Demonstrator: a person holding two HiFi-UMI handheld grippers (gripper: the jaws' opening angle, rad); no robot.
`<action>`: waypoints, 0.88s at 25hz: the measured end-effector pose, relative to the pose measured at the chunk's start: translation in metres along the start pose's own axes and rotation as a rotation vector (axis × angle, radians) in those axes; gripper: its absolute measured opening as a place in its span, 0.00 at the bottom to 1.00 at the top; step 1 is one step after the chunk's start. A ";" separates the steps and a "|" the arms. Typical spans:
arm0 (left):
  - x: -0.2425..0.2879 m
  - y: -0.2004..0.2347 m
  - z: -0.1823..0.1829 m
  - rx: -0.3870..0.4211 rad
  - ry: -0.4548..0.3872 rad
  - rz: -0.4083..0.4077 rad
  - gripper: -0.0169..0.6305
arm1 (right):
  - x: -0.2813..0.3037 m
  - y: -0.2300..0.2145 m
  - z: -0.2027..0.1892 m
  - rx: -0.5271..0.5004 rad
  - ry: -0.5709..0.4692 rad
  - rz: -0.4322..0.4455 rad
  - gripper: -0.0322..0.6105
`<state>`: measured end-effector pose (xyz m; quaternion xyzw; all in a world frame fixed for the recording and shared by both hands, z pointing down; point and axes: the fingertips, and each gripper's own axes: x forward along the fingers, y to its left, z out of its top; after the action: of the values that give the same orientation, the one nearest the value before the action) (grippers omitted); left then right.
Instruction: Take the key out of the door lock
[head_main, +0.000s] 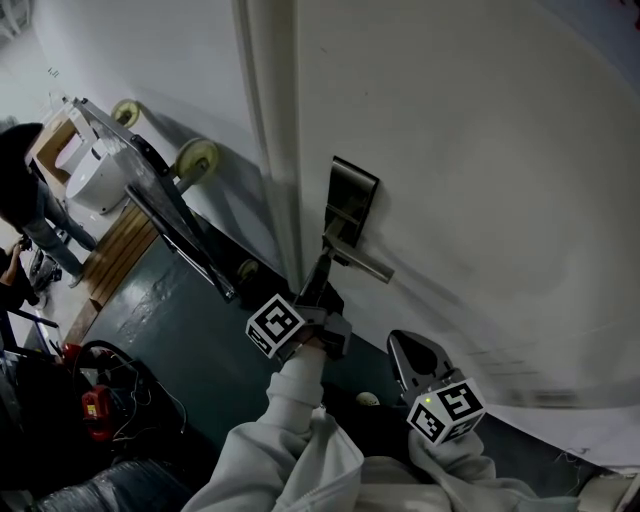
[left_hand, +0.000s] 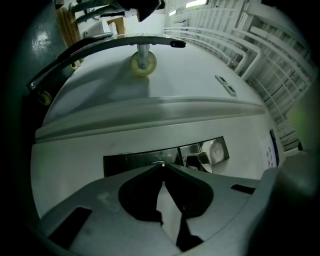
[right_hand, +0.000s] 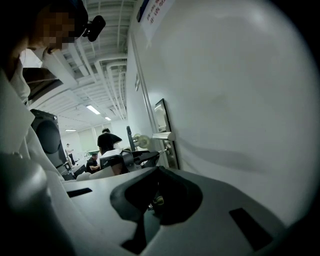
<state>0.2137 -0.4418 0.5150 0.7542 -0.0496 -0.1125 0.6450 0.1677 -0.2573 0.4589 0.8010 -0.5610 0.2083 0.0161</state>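
The left gripper (head_main: 320, 275) reaches up to the lock plate (head_main: 352, 190) on the white door (head_main: 480, 150), just under the handle (head_main: 362, 263). In the left gripper view its fingers are pressed together at the tips, right against the plate. A small bright bit of metal (left_hand: 158, 163) shows between them, which I take to be the key. It sits so close to the plate that it looks not yet drawn out of the lock. The right gripper (head_main: 415, 352) hangs lower and well apart from the lock, with its fingers closed on nothing. By my reading the grasp is made. What is left is to pull the key straight out, perhaps after turning it to its release position.
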 end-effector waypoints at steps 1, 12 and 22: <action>-0.004 0.000 0.000 0.002 -0.005 -0.002 0.06 | 0.000 0.000 0.000 0.000 0.001 0.003 0.13; -0.038 0.008 0.001 0.004 -0.042 0.020 0.07 | 0.006 0.013 -0.004 -0.003 0.001 0.066 0.13; -0.063 -0.005 0.004 0.056 -0.083 0.026 0.07 | 0.003 0.025 -0.002 -0.012 -0.012 0.141 0.13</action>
<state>0.1519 -0.4307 0.5163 0.7659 -0.0893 -0.1336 0.6225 0.1448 -0.2688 0.4565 0.7606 -0.6174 0.2008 0.0028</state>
